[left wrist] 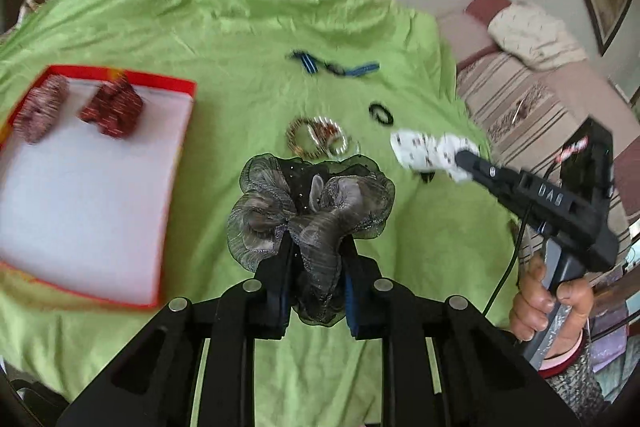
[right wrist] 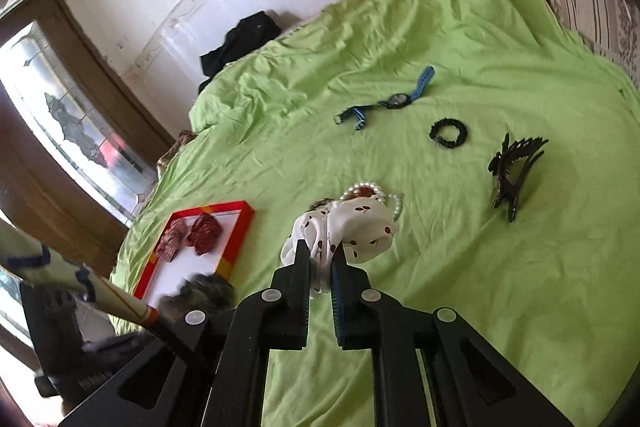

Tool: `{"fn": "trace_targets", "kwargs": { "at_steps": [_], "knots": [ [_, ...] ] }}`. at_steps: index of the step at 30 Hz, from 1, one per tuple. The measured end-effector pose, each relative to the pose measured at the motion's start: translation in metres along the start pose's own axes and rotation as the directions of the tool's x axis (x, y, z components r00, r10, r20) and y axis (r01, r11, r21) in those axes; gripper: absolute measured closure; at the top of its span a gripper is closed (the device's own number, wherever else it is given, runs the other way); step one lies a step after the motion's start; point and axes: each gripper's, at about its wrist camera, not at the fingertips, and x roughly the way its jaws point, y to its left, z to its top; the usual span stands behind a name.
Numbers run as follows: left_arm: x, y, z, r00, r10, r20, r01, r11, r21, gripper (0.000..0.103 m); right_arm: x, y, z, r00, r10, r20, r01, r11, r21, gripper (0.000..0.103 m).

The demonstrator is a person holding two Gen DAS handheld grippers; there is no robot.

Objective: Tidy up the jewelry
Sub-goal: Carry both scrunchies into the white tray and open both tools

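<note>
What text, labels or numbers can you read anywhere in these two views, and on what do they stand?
"DAS": raised letters on the black plastic body of the right gripper, seen from the left wrist view; the reading is uncertain.
Red and white sticker on the black block behind that gripper: too blurred to read.
Red-rimmed white tray, green bedsheet and blue-strapped wristwatch: no legible text.
</note>
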Motion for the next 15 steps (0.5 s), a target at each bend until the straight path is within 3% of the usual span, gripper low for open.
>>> {"fn": "trace_targets", "kwargs": {
  "at_steps": [4, 7, 12, 15],
  "knots": [
    [-0.04, 0.03, 0.003, 0.992, 0.108, 0.065, -0.108, 0.994, -0.014, 0.083, -0.002, 0.027, -0.009, 0.999, 0.025, -0.021, -0.026, 0.999, -0.036, 0.093],
    [-0.059, 0.066, 0.006, 0.977, 0.201, 0.066, -0.197, 0.979, -0.059, 0.083, 0.009, 0.055, -0.019, 0.997, 0.059, -0.054, -0.062, 0.995, -0.071, 0.093],
    [-0.071, 0.138, 0.007, 0.93, 0.367, 0.022, -0.361, 0.924, -0.128, 0.082, 0.043, 0.112, -0.036, 0.982, 0.129, -0.137, -0.147, 0.981, -0.126, 0.093],
    [-0.07, 0.177, 0.008, 0.907, 0.421, -0.009, -0.417, 0.895, -0.162, 0.082, 0.072, 0.15, -0.048, 0.968, 0.165, -0.191, -0.195, 0.968, -0.156, 0.093]
  ]
}}
